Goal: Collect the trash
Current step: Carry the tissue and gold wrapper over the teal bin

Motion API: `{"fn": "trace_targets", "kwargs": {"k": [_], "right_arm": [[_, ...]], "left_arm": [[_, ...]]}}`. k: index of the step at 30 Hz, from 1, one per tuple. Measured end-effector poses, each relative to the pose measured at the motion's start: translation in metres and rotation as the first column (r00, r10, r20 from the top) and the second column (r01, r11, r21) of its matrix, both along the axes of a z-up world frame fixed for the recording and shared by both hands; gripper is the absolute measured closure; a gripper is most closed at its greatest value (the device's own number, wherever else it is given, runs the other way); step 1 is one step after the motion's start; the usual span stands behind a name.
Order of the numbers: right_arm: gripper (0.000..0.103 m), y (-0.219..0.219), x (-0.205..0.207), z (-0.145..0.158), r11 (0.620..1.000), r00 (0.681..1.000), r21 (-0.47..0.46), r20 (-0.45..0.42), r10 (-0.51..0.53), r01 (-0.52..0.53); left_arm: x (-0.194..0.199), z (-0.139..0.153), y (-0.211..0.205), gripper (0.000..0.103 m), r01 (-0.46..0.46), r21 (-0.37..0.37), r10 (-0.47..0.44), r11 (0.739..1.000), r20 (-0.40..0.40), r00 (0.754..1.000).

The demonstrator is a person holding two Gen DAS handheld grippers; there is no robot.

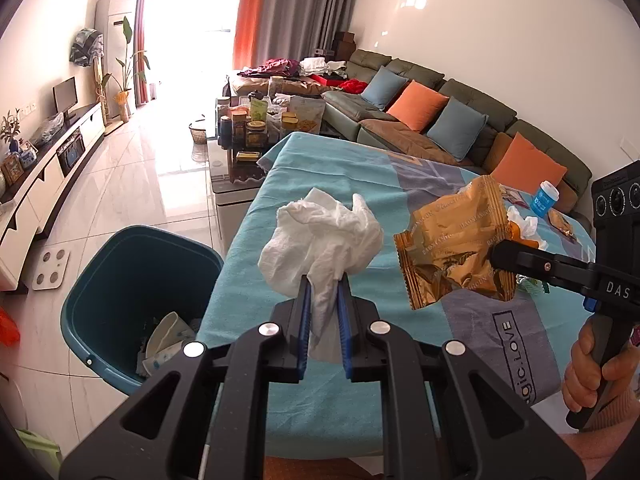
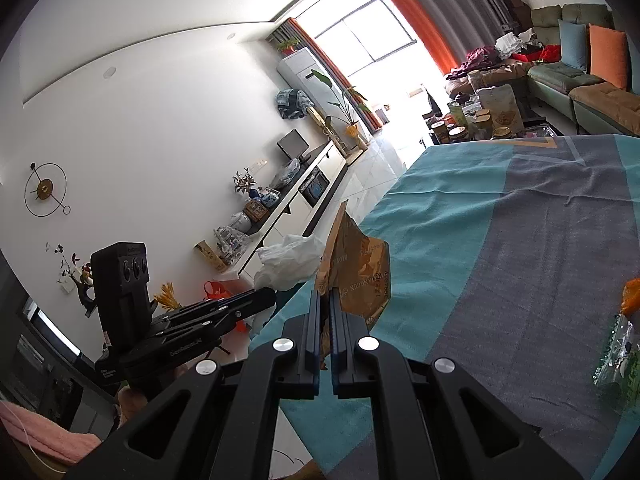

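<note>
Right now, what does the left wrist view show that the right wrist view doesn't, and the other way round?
Only the left wrist view shows the teal trash bin on the floor beside the table, with trash already inside, plus a blue-capped bottle and more litter far down the blanket.

Only the right wrist view shows the wall clock and a clear plastic wrapper at the right edge.

Both show the left claw shut on the crumpled tissue, the right claw shut on the gold snack wrapper, and the teal-and-grey blanket.

Bin [image 1: 120, 280] left of table [image 1: 360, 360], sofa [image 1: 460, 120] behind
</note>
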State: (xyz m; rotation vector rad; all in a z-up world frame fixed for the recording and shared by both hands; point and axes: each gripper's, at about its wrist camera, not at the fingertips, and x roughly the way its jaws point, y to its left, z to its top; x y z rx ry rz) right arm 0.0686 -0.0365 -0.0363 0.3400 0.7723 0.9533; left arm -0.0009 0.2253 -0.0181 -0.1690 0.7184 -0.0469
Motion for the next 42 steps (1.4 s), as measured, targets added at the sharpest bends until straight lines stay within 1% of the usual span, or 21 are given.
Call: {"fn": "trace_targets", "kwargs": {"k": [8,21,37,42], "right_arm": [[0.100,0.012,0.001,0.001,0.999,0.999,-0.001,0.007,0.033,-0.033],[0.100,0.041,0.004,0.004,0.995,0.995,0.007,0.002,0.099,-0.099],[0.100,0.081,0.005,0.005,0.984,0.984,0.003,-0.009,0.179,-0.179],[0.100,0.091,0.008,0.003,0.978,0.978,0.014,-0.031,0.207,-0.206]], "left_arm": [[-0.005,-0.001,0.014,0.090,-0.028,-0.001,0.028,1.000,0.002,1.000],[-0.017,-0.004,0.046,0.090,-0.104,-0.001,0.104,0.995,0.002,0.995],[-0.028,-0.008,0.079,0.090,-0.189,-0.007,0.189,0.982,-0.004,0.982],[-0.032,-0.010,0.091,0.090,-0.216,-0.017,0.216,0.976,-0.011,0.976]]}}
